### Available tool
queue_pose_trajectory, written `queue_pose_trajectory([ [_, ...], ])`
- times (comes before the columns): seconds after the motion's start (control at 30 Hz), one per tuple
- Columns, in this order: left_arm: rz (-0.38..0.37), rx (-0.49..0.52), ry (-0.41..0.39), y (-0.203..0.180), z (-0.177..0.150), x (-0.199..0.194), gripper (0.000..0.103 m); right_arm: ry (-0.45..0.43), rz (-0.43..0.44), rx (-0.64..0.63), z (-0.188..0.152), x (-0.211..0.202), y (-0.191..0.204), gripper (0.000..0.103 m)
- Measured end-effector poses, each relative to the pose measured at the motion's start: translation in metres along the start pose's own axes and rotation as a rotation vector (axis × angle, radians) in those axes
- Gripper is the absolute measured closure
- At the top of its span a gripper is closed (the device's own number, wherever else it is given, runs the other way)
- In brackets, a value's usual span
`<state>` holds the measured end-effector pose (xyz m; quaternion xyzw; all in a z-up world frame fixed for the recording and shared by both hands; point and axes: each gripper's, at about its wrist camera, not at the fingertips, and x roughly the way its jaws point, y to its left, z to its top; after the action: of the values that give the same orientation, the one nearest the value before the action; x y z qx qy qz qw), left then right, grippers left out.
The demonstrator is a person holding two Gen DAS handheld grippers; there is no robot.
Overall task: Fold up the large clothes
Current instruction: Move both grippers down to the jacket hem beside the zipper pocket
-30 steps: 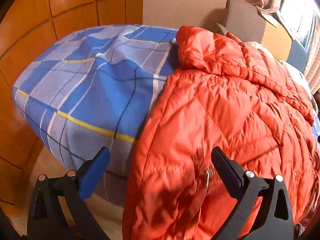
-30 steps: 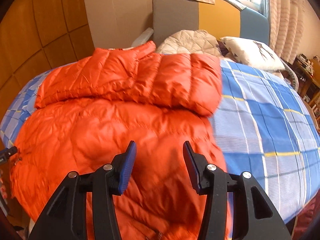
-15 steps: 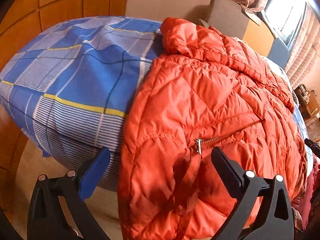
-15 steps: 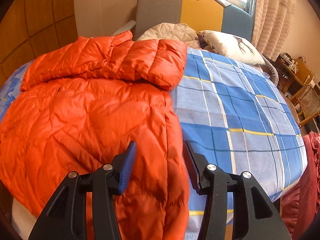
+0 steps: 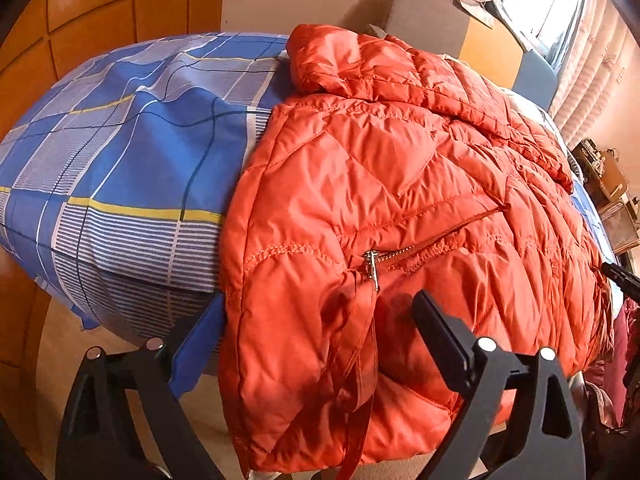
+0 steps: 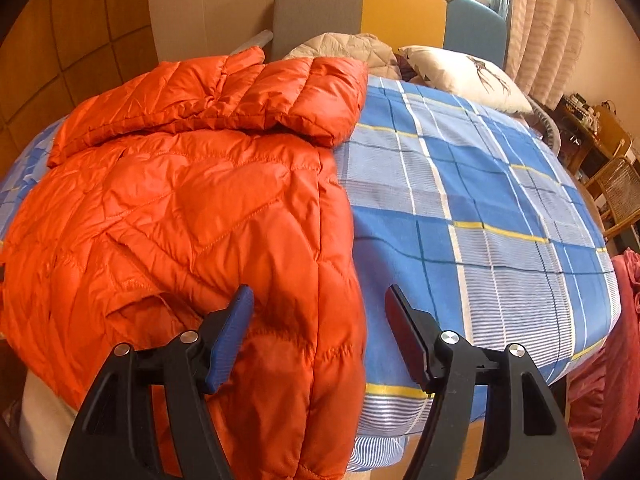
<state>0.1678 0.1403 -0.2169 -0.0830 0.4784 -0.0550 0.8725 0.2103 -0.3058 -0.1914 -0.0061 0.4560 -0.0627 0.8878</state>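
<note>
An orange quilted puffer jacket (image 5: pixel 400 184) lies on a blue plaid bedsheet (image 5: pixel 120 152), its hem hanging over the near edge. Its sleeves are folded across the top (image 6: pixel 224 96). My left gripper (image 5: pixel 316 332) is open, its jaws standing either side of the jacket's lower left hem corner, near a zipper pull (image 5: pixel 372 268). My right gripper (image 6: pixel 320 316) is open, its jaws standing either side of the jacket's right hem edge (image 6: pixel 328 320) where it meets the sheet (image 6: pixel 480 208).
A headboard in grey, yellow and blue (image 6: pixel 380 12) stands at the far end with a beige quilt (image 6: pixel 344 48) and a white pillow (image 6: pixel 464 76). Wood panel wall (image 5: pixel 80 20) on the left. Wicker chair (image 6: pixel 616 188) and red fabric (image 6: pixel 600 360) on the right.
Both grippers have moved closer to the jacket's hem and now straddle its lower corners. The right gripper has opened wider. The jacket lies flatter.
</note>
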Motion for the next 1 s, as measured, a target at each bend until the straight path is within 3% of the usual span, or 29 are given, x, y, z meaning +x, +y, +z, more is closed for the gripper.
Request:
queue_pose_trajectory([
  [0.13,-0.014,0.004,0.014,0.003,-0.003,0.001,0.012,0.024,0.062,-0.018,-0.007,0.001,-0.002,0.035],
  [0.43,-0.127,-0.021,0.067,0.016,-0.013,0.009,0.013,0.118,0.283,0.022,-0.033,0.007,-0.023,0.035],
  [0.73,-0.140,-0.003,0.109,0.017,-0.021,0.012,0.019,0.191,0.417,0.119,-0.043,0.011,-0.036,0.042],
  [0.8,-0.136,0.009,0.112,0.016,-0.022,0.012,0.023,0.193,0.415,0.109,-0.044,0.011,-0.034,0.045],
  [0.93,-0.130,0.015,0.122,0.011,-0.022,0.012,0.036,0.218,0.392,0.070,-0.042,0.013,-0.026,0.061],
  [1.0,-0.116,0.037,0.118,0.007,-0.023,0.008,0.057,0.215,0.401,0.048,-0.041,0.008,-0.023,0.075],
])
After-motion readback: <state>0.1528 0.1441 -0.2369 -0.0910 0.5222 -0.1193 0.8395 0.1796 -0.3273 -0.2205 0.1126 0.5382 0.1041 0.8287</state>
